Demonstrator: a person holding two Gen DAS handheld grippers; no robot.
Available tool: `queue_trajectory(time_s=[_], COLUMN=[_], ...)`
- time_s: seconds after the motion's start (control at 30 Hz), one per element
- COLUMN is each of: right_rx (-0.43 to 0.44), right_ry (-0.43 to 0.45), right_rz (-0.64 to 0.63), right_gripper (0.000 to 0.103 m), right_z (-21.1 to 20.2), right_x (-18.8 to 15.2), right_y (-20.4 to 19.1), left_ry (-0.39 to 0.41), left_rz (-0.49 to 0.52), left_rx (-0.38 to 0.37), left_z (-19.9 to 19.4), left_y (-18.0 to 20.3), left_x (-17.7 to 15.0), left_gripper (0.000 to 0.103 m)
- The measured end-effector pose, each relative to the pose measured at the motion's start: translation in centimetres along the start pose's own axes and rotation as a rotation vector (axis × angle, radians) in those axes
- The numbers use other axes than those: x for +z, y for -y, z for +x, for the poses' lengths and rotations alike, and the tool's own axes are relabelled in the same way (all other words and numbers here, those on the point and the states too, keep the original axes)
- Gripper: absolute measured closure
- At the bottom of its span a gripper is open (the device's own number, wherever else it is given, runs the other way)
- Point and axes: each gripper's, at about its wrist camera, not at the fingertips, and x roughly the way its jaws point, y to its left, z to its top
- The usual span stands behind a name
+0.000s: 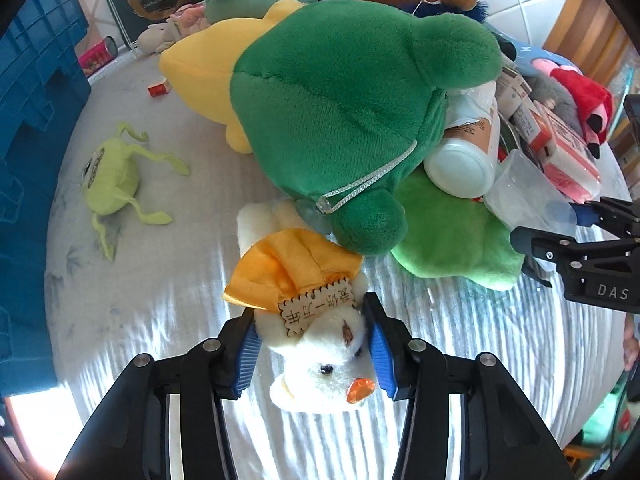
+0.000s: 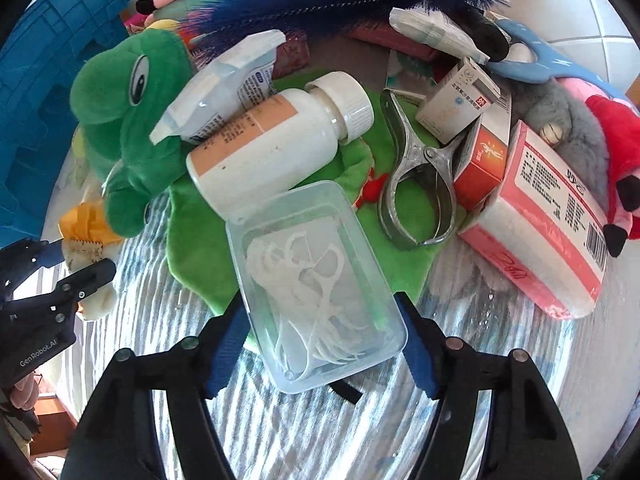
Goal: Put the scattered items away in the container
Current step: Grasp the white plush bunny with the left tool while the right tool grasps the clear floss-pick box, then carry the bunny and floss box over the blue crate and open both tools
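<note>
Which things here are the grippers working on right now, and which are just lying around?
In hand:
- left gripper around small white plush duck
- right gripper around clear plastic box of floss picks
- blue plastic crate, destination

Lying about:
- big green plush frog
- white pill bottle
- metal clip

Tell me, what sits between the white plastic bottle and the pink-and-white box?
A metal clip, lying on green cloth; seen in the right wrist view.
</note>
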Motion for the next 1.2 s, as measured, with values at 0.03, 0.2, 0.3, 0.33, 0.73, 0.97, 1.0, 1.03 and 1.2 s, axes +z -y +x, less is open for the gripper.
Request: queue_trajectory(time_s=[0.03,0.2,0.3,0.33,0.73,0.97,1.0,1.03,1.2], right_rx=[-0.001,-0.02,-0.035,-0.041,-0.078,-0.043,-0.04,-0.039,-0.02], right_ry=[0.005,0.051,0.092,0.11,0.345,0.47,0.482,0.495,0.575], right_rz=[0.003,0.01,0.012,0.013,-0.073,-0.203,-0.219,-0.234,-0.309], right_gripper=[0.034,0.035,0.035,0.035,0.036,0.036,0.036,0.036,0.036], right_z=[-0.4,-3.1,-5.0,-5.8,-14.5,-20.0,-20.6,-21.2,-24.5], right_x=[-0.5,-2.4,-3.4,-3.6,1.1,3.7,4.2,4.6,6.4], right_y=[-0.3,-2.5,-4.5,-5.1,-12.2,-16.7,-17.5,-18.3,-22.9], left_ry=[0.01,0.099,0.158,0.182,0.436,0.543,0.557,0.57,0.656], left_rz=[0.005,0.048,0.071,0.081,0.132,0.062,0.05,0.037,-0.02], left_rx=[-0.003,0.006,0.011,0.015,0.04,0.141,0.155,0.161,0.212], left_z=[-0.6,-3.6,-5.2,-5.7,-16.0,-22.4,-23.2,-24.0,-28.0], left_y=[-0.1,-0.2,-1.3,-1.5,-4.6,-6.8,-7.3,-7.9,-11.2], left_x=[-0.3,-2.3,-2.8,-2.9,-1.8,-0.8,-0.8,-0.7,-0.2], left_gripper=[0.056,0.056,0.057,0.057,0.057,0.056,0.056,0.056,0.056])
